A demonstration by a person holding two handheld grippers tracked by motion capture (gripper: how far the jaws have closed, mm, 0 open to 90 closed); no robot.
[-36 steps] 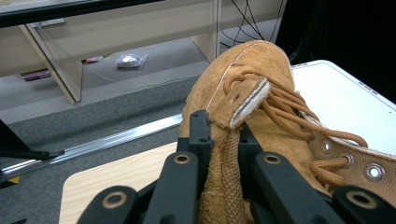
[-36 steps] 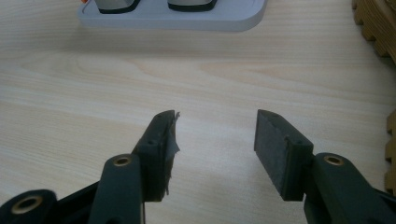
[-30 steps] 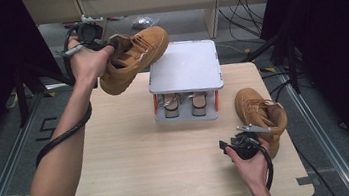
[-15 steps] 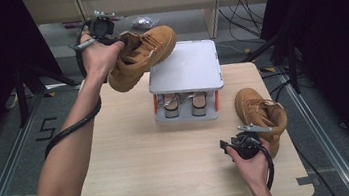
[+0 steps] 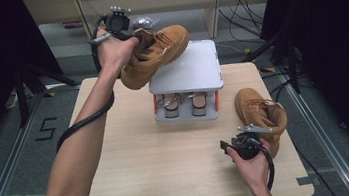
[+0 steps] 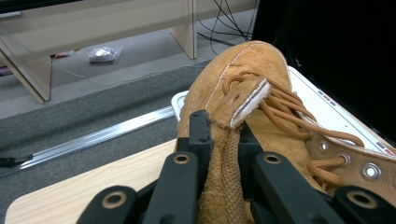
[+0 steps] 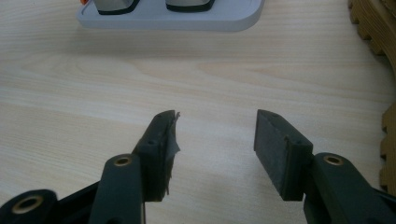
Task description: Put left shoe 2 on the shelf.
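Note:
My left gripper [image 5: 130, 33] is raised over the table's far left, shut on a suede flap at the opening of a tan lace-up boot [image 5: 157, 55]. The boot hangs tilted, its toe over the grey shoe rack's top plate [image 5: 194, 68]. In the left gripper view the black jaws [image 6: 222, 135] pinch the flap, with the boot's laces and toe [image 6: 243, 74] beyond them. A second tan boot [image 5: 260, 112] lies on the table at the right. Just in front of it my right gripper [image 5: 240, 140] rests low and open, nothing between its jaws [image 7: 215, 135].
The rack's lower tray [image 7: 177, 18] holds a pair of shoes whose toes point toward me. The second boot's sole [image 7: 378, 28] edges the right gripper view. Bare wooden tabletop [image 5: 143, 147] lies in front of the rack. Shelving and cables stand behind the table.
My left hand has carried the boot to the right, from the table's far-left corner toward the rack's top plate. The right gripper has kept still.

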